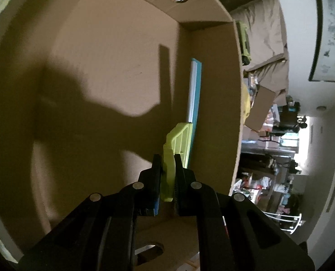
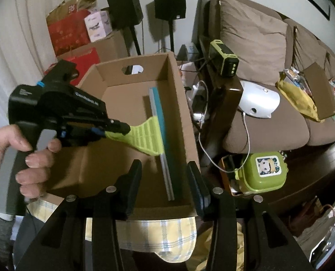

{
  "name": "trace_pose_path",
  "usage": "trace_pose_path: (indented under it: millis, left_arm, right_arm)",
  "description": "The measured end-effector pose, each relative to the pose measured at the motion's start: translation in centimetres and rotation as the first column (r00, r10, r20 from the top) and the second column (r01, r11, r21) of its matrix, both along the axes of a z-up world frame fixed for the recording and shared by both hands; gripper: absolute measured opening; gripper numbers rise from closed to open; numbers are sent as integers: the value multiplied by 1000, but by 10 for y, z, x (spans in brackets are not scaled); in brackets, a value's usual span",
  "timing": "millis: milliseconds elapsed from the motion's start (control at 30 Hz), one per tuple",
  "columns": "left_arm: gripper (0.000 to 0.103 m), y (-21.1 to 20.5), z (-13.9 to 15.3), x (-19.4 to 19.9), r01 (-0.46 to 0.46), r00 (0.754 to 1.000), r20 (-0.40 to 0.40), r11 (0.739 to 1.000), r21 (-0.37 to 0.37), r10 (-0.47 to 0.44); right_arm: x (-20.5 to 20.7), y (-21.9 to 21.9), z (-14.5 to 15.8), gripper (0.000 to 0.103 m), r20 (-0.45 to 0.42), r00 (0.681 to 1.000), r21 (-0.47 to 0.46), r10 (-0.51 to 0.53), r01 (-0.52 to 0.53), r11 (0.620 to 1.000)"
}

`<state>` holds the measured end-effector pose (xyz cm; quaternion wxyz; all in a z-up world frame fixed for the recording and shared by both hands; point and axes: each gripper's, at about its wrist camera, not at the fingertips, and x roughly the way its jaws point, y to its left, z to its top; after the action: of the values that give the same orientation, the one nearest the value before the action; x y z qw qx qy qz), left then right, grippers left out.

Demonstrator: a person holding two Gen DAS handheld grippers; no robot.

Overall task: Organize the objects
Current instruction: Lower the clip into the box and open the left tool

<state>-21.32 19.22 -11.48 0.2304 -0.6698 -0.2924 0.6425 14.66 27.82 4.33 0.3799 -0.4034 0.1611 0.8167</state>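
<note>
- The left hand-held gripper (image 1: 167, 180) is closed on the lime-green handle of a squeegee (image 2: 145, 135); the handle sits clamped between the two fingers in the left wrist view.
- The squeegee is inside an open cardboard box (image 2: 183, 117). Its handle runs out from the left hand-held gripper toward the box's right-hand wall, and its long teal blade (image 2: 161, 122) lies alongside that wall, running from the near end of the box toward the far end.
- Whether the blade rests fully on the box floor or is just above it cannot be told from either view; it appears close against the wall.
- The right hand-held gripper (image 2: 165, 185) stands open and holds nothing. It hovers at the near edge of the box, with the near end of the blade showing between its fingers.
- Judgement: the squeegee is being placed in the box, and the deciding relation is the blade's long axis, parallel to the right wall. The left side has the tool; the right is nearer the blade's free end but is not engaged.
- Judgement: release looks near, provided the blade settles flat.
- Outside the box, a green lunch box (image 2: 262, 171) and a sofa (image 2: 269, 131) lie to the right, well apart from the work.
</note>
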Motion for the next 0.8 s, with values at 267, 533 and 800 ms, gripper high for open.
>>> trace_pose_path:
  millis: [267, 533, 800]
  left_arm:
    - [9, -1, -11, 2, -14, 1000, 23, 1000, -11, 15]
    - [9, 3, -25, 1, -58, 997, 55, 998, -13, 59]
    - [9, 12, -26, 0, -16, 999, 32, 999, -31, 17]
  right_arm:
    - [-5, 0, -9, 43, 0, 1000, -21, 9, -9, 1000]
    - [-8, 0, -14, 43, -7, 1000, -26, 6, -6, 1000]
    - [-6, -2, -16, 43, -5, 1000, -25, 1, -1, 1000]
